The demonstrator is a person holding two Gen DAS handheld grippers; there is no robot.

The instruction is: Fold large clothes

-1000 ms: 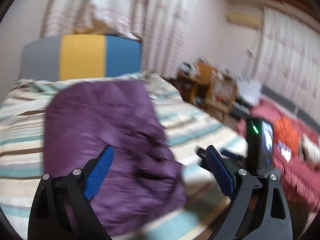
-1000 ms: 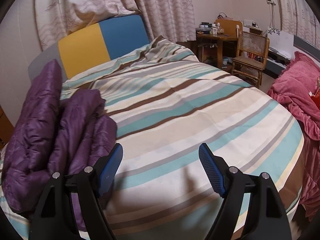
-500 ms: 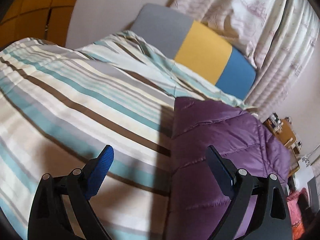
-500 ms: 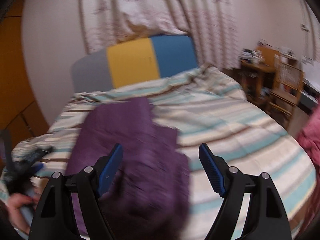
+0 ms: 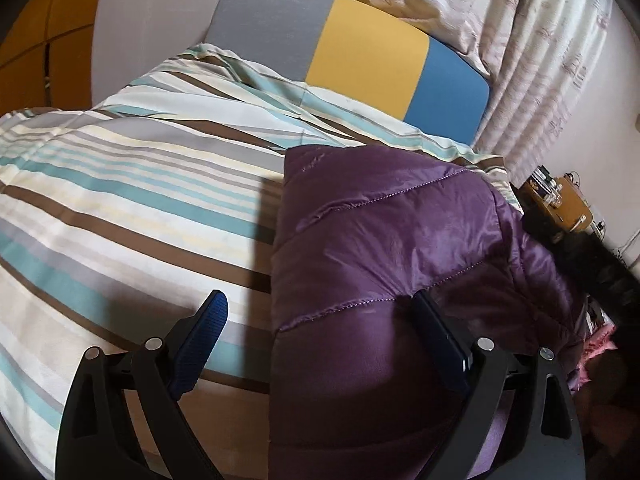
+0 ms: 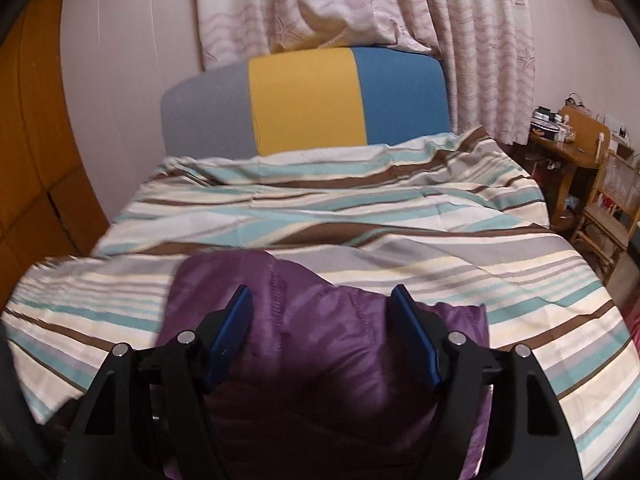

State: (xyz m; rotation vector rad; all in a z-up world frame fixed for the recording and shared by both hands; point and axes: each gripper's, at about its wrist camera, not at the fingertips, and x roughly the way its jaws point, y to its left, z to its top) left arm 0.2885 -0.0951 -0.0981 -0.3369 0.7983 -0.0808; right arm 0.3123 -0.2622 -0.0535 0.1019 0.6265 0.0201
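A purple quilted jacket (image 5: pixel 400 264) lies folded on the striped bed; it also shows in the right wrist view (image 6: pixel 328 344). My left gripper (image 5: pixel 320 332) is open, low over the jacket's left edge: its left finger is over the bedsheet, its right finger over the jacket. My right gripper (image 6: pixel 322 332) is open, with both fingers straddling the near part of the jacket just above it. Neither gripper holds anything.
The striped duvet (image 6: pixel 360 216) covers the bed, with a grey, yellow and blue headboard (image 6: pixel 308 100) and curtains behind. A wooden table (image 6: pixel 568 148) and a chair (image 6: pixel 612 204) stand at the right. A wooden wardrobe (image 5: pixel 44 52) is at the left.
Both grippers have come down closer to the jacket. The right wrist view has moved from well above the bed to just over the jacket's near end.
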